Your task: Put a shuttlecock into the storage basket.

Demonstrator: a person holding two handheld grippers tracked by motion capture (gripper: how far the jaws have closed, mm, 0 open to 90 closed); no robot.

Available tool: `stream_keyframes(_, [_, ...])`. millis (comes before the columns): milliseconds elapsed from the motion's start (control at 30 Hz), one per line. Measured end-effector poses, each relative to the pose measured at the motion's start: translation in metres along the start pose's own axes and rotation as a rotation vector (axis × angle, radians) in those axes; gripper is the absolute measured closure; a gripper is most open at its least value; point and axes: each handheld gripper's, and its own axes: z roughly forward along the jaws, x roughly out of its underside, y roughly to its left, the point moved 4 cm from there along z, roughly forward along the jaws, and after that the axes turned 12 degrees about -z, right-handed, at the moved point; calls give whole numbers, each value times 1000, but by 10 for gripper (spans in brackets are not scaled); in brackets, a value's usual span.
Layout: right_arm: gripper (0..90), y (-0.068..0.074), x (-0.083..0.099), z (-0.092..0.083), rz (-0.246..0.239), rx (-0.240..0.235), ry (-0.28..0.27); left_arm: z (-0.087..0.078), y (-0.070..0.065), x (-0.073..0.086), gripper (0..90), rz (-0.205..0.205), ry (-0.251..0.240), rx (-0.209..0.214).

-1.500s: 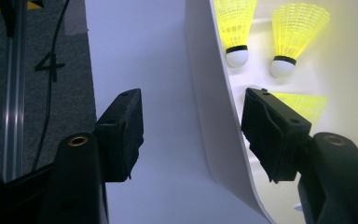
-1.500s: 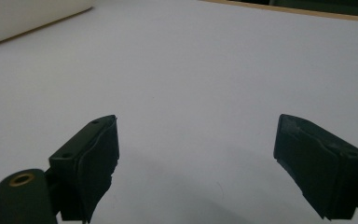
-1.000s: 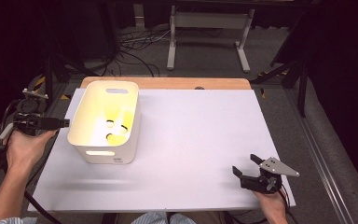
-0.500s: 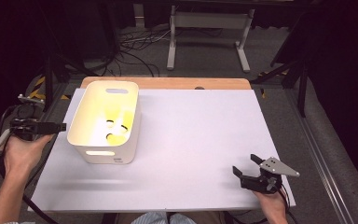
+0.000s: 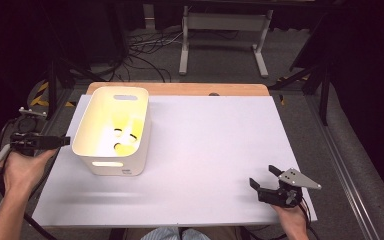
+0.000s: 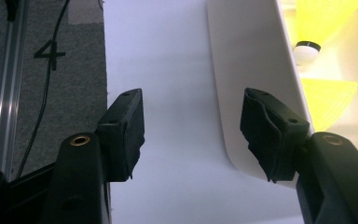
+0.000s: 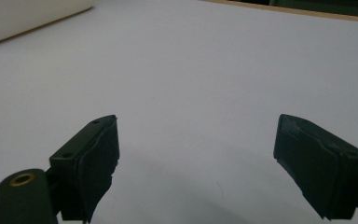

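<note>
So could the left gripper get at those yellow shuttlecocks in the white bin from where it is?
Probably yes. The left gripper is open just outside the white bin, which is open-topped; only the near wall separates it from the yellow shuttlecocks, so it must go over.

Table (image 5: pixel 220 89): wooden top, visible as a bare strip along the far edge. A white sheet (image 5: pixel 205 150) covers nearly all of it, lying flat. White bin (image 5: pixel 114 132) stands upright on the sheet at the far left, a handle slot in its near wall. The right gripper (image 5: pixel 264 176) rests on the sheet near the near right corner.
</note>
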Motion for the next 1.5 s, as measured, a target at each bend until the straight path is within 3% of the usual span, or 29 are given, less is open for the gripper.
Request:
stream_keyframes(1000, [146,1,0,0,-2,0,2,7,5,22,412,5,-6,21])
stream_keyframes(1500, [146,1,0,0,2,0,4,12,9,30,411,-13,-9,34])
